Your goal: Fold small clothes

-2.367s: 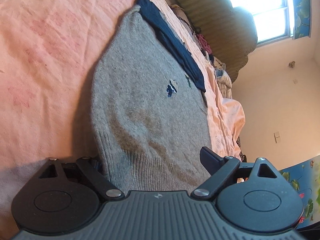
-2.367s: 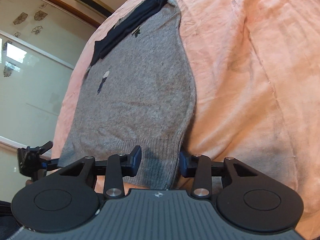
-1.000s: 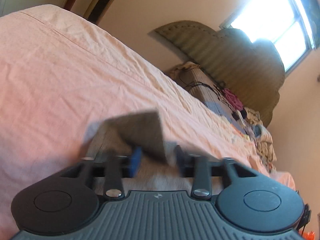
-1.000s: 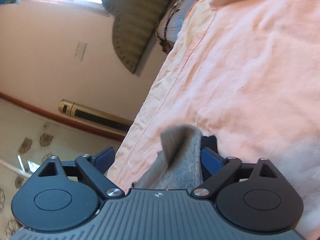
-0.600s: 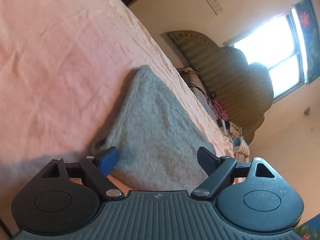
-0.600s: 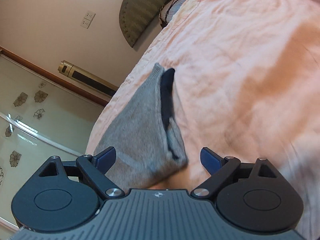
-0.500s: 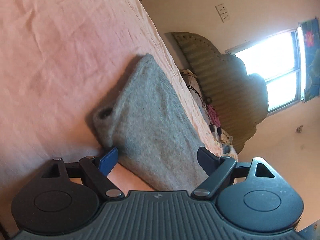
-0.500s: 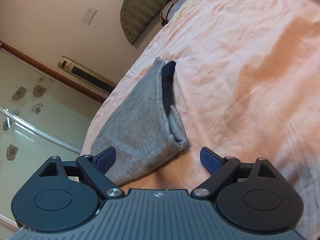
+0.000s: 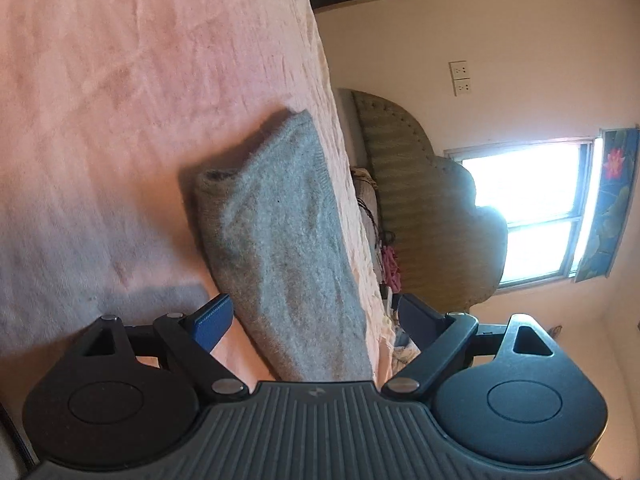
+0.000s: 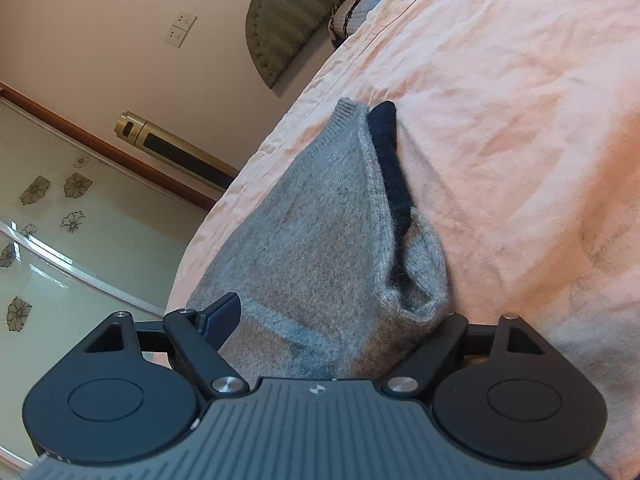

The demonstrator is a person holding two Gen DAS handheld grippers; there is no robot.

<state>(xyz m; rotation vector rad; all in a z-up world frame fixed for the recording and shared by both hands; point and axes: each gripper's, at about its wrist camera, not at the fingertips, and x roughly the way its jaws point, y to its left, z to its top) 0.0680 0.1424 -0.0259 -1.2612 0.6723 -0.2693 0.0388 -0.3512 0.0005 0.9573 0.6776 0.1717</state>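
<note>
**Soft grey knit, folded once, lying on the pink bedsheet**

Folded grey sweater (image 9: 280,248) flat on the pink bedsheet (image 9: 100,100), near the bed's far edge in the left wrist view, one thick rolled corner toward the upper left. Left gripper (image 9: 316,316) spread wide and opening a little further, astride the near end of the sweater, neither blue pad touching the wool as far as can be seen. Nothing gripped on this side.

In the right wrist view, the same sweater (image 10: 320,248) filling the middle, ribbed hem at the far tip, a dark navy strip (image 10: 392,164) peeping from between the layers along the right-hand edge, a bulging rolled corner at the lower right. Right gripper (image 10: 340,320) closing, knit lying between the fingers; left pad beside the cloth, right finger hidden behind the bulging corner, so contact not confirmed.

Judged by look: light, limp, thick and fuzzy, not slippery, not fragile; likely to sag and lose its fold if lifted by a single layer. Best taken at the two near corners, pinching all layers together, navy part included, deep enough to catch the full thickness. Bulky rolled corner probably in need of flattening afterwards.
</note>
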